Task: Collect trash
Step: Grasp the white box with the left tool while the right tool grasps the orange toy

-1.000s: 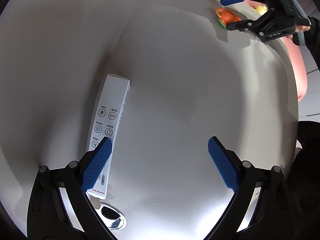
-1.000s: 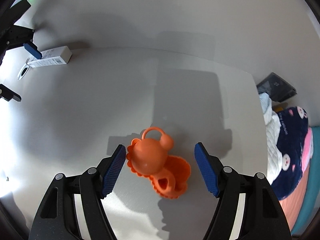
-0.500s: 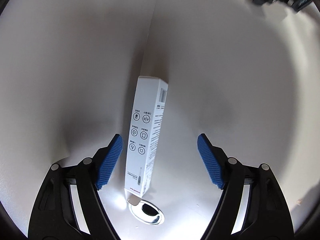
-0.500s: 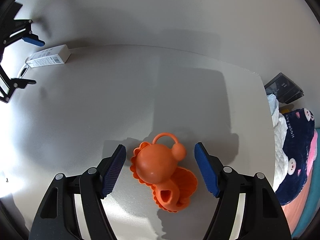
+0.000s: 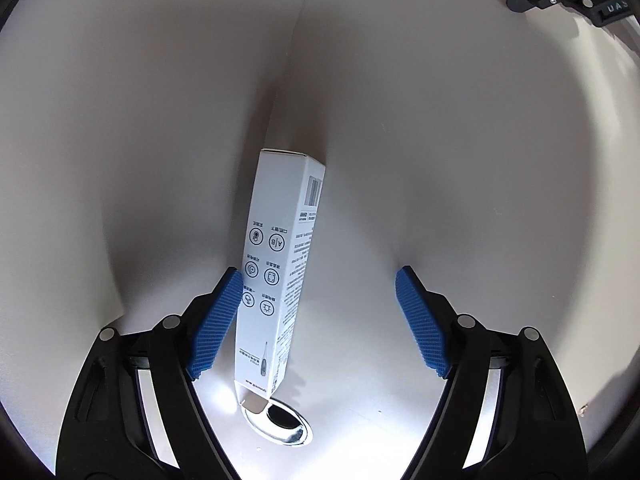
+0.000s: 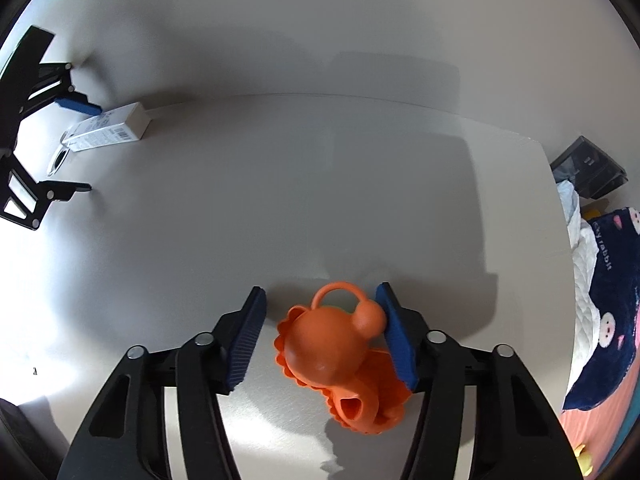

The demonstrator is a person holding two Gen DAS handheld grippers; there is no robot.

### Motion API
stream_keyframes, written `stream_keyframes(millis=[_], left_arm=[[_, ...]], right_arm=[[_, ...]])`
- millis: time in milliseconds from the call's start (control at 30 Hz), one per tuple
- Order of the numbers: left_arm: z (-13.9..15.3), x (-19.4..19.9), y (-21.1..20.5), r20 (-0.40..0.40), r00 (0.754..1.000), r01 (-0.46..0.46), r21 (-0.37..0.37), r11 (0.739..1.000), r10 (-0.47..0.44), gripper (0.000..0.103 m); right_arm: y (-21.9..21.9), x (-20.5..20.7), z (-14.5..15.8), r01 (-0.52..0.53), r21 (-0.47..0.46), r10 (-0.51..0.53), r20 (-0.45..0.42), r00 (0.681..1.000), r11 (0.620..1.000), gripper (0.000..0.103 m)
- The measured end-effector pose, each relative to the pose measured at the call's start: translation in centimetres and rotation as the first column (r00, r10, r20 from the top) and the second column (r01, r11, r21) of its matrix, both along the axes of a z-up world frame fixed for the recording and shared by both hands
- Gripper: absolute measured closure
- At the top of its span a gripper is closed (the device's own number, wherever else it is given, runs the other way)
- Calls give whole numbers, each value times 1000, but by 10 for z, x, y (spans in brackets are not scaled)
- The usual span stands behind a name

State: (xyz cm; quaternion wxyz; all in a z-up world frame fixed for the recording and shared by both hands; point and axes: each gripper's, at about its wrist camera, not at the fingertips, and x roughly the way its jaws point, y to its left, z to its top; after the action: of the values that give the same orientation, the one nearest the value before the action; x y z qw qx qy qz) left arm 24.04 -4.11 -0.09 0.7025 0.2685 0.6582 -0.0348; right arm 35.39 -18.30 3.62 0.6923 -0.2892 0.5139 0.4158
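Both hands were at the pick-up step. The left tool [image 5: 320,312] stood wide apart astride the white carton [image 5: 276,268], its left pad beside the carton's edge, right pad well clear. The carton, long, slim and printed with icons, lay on the worktop [image 5: 480,200], its open flap touching a metal grommet [image 5: 280,420]. Next it likely needed centring, then squeezing. Far from the carton, the right tool [image 6: 322,336] was closing on the orange toy [image 6: 328,344], right pad touching, left apart.

The long white cardboard box [image 5: 276,276] lies on the white table [image 5: 460,160] against the wall; the metal-rimmed round hole [image 5: 280,418] sits at its near end; the orange rubber toy [image 6: 340,356] lies well apart to its right.
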Motion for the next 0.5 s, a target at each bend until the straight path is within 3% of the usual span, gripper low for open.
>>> stream_keyframes(millis=[133,200,500], left_arm=[[2,8,-13,-12,999,46,1,999,-46,27],[3,3,-16,-13,998,57,-12,998,-58,27],[19,1,8,-12,999,-51,-172,984,50,29]], right_arm=[[0,-3,2,-6,11,6,-21,1000,1000,60],[-1,-5,3,-8,15,9,-36,999,1000,60],[-5,-6,5,-8,10,8,-45,999,1000,60]])
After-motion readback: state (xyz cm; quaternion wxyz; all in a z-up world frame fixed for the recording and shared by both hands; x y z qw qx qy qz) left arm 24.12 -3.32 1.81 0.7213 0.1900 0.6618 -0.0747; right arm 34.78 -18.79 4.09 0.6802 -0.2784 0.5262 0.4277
